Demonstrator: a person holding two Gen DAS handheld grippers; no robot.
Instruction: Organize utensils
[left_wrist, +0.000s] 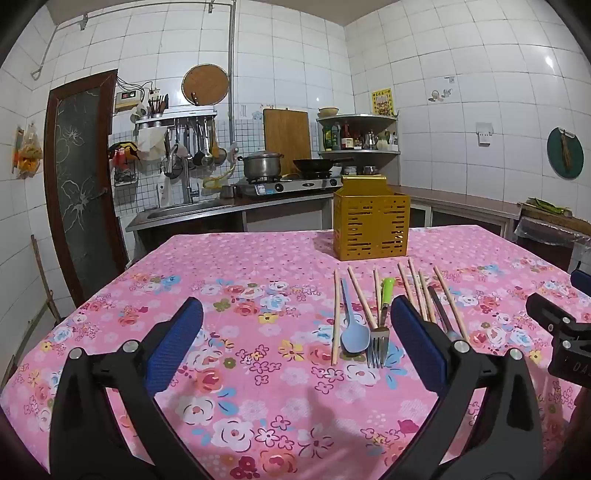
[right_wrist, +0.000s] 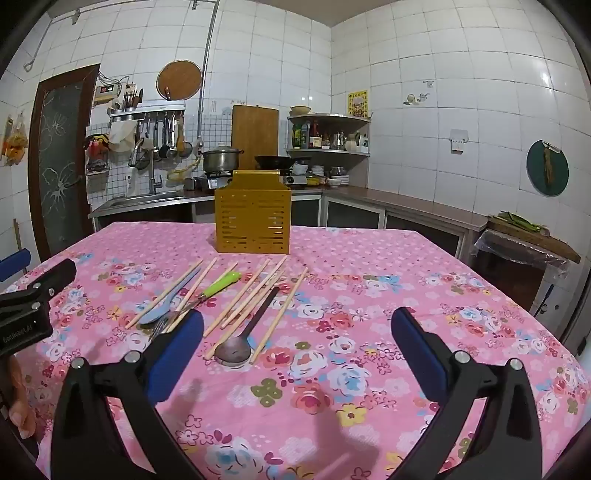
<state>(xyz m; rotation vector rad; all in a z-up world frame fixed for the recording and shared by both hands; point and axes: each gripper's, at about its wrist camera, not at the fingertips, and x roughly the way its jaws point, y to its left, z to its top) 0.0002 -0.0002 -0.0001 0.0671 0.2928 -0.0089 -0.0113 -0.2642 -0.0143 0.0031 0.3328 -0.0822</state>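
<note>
A yellow slotted utensil holder (left_wrist: 371, 227) (right_wrist: 253, 225) stands at the far middle of the table. In front of it lie several wooden chopsticks (left_wrist: 360, 297) (right_wrist: 240, 299), a light blue spoon (left_wrist: 352, 332) (right_wrist: 162, 310), a green-handled fork (left_wrist: 382, 325) (right_wrist: 218, 286) and a dark spoon (right_wrist: 240, 341) (left_wrist: 441, 314). My left gripper (left_wrist: 295, 343) is open and empty, hovering to the left of the utensils. My right gripper (right_wrist: 297, 347) is open and empty, near the dark spoon's bowl.
The table carries a pink floral cloth (left_wrist: 240, 280) (right_wrist: 388, 295). Behind it runs a kitchen counter with a sink (left_wrist: 184, 212), a stove with a pot (left_wrist: 260, 166) and a wok. A side table (right_wrist: 528, 243) stands at the right.
</note>
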